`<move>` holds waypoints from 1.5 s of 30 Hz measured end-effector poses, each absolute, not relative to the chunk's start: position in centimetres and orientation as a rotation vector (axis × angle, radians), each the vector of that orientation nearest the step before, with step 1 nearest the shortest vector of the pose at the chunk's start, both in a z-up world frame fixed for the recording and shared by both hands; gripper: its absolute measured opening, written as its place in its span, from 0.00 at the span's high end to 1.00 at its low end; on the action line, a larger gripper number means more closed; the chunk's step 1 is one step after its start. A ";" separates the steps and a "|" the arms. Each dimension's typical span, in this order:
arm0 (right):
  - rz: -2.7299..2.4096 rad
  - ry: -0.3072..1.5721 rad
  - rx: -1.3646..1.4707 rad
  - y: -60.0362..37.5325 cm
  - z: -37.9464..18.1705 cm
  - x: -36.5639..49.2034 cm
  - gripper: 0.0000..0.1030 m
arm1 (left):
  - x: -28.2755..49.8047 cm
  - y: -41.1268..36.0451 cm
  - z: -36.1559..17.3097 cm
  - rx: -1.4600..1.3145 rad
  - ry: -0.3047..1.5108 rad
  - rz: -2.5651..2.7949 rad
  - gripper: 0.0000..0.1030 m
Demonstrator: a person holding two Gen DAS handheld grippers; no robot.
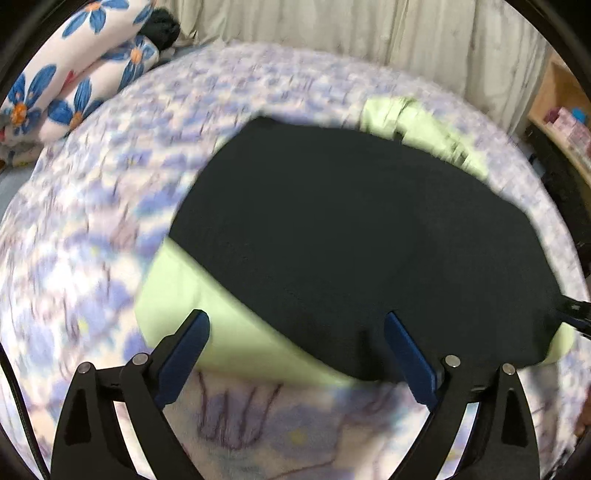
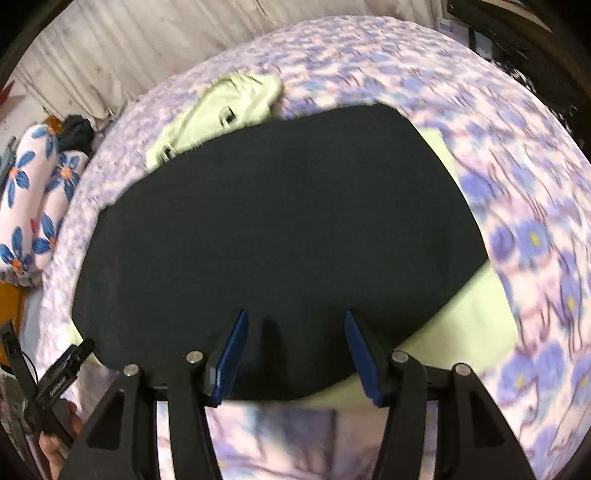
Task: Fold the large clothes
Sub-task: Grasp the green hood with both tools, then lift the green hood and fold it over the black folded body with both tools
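A light green garment [image 1: 207, 317] lies spread on the bed, with a flat black piece [image 1: 351, 221] covering most of it. Green cloth shows at the near left corner, at the far bunched end [image 2: 229, 107] and along the right side [image 2: 476, 314]. My left gripper [image 1: 295, 315] hovers open above the near edge, where green meets black. My right gripper [image 2: 295, 313] hangs over the near edge of the black piece [image 2: 277, 221], jaws apart, with nothing pinched between the pads. Each gripper peeks into the other's view at the frame edge.
The bed wears a purple floral sheet [image 1: 92, 240]. Pillows with blue flowers [image 1: 74, 85] lie at its far left, with a dark bundle [image 1: 162, 27] beside them. A curtain [image 1: 369, 37] hangs behind. A wooden shelf [image 1: 565, 122] stands at the right. A hand [image 2: 55, 446] holds the left gripper.
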State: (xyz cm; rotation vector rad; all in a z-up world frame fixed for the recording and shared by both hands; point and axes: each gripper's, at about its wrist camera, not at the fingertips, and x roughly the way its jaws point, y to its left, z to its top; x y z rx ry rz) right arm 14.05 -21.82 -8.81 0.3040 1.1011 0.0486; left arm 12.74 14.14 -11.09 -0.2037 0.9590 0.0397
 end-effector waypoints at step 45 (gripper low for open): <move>0.125 1.043 0.238 -21.6 -10.0 48.3 0.99 | 51.4 5.1 -11.7 -0.019 1.025 -0.027 1.00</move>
